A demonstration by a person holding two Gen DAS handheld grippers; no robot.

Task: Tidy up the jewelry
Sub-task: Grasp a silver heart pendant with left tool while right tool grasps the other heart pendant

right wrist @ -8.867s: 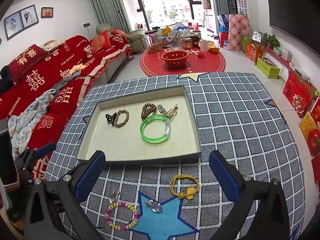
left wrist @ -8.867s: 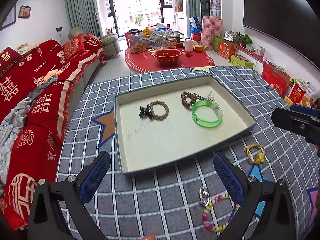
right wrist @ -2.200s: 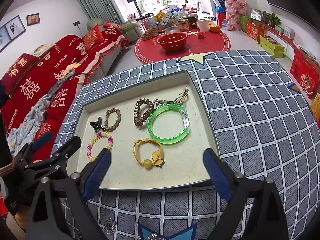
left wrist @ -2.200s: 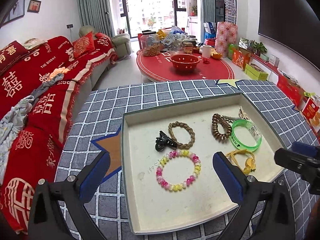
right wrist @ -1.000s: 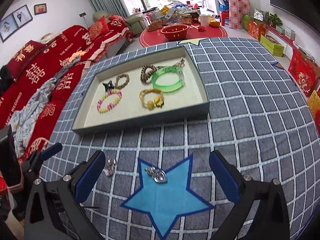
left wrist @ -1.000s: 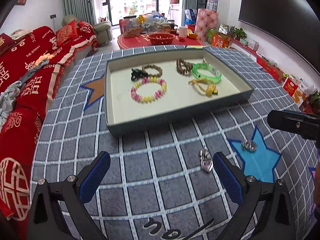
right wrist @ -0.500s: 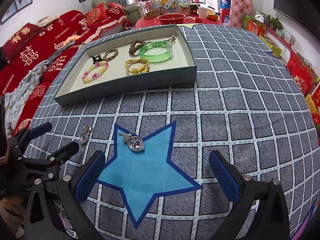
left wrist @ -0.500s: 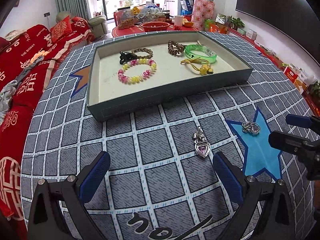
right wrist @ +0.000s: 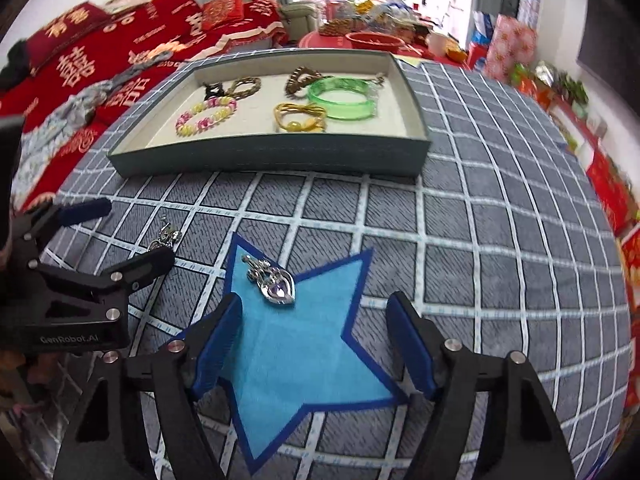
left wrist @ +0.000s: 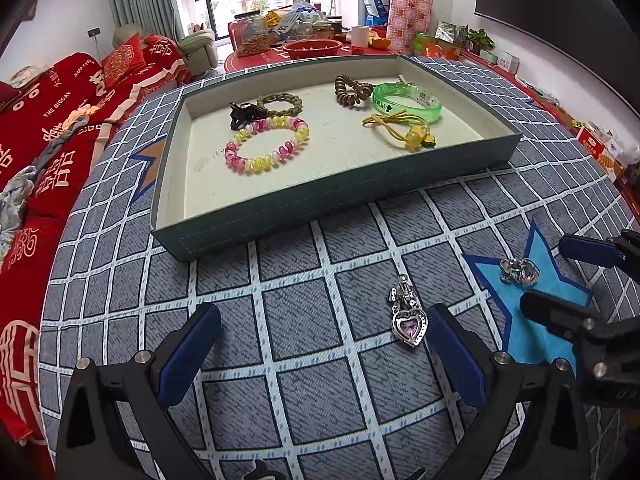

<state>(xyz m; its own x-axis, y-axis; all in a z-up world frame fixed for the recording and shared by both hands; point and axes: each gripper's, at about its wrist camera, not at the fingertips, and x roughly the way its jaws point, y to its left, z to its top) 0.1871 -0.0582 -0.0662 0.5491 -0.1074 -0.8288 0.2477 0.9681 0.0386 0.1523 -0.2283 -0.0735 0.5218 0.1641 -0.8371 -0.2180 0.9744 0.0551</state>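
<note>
A grey-green tray (left wrist: 328,200) (right wrist: 272,156) holds several pieces: a pink-yellow bead bracelet (left wrist: 266,145), a green bangle (left wrist: 406,102), a yellow hair tie (left wrist: 404,130), a brown bracelet and a black clip. A silver heart pendant (left wrist: 408,316) lies on the checked cloth just inside my open, empty left gripper (left wrist: 320,356), by its right finger. A second heart pendant (right wrist: 274,280) lies on the blue star (right wrist: 304,344) just ahead of my open, empty right gripper (right wrist: 316,344).
The table carries a grey checked cloth (left wrist: 304,392). A red sofa (left wrist: 36,120) stands to the left. A red round table (left wrist: 312,46) with bowls and jars stands behind. Boxes line the right wall.
Both grippers have moved lower and closer to the two pendants on the cloth. The right gripper's fingers have narrowed a little. The tray's contents have not moved.
</note>
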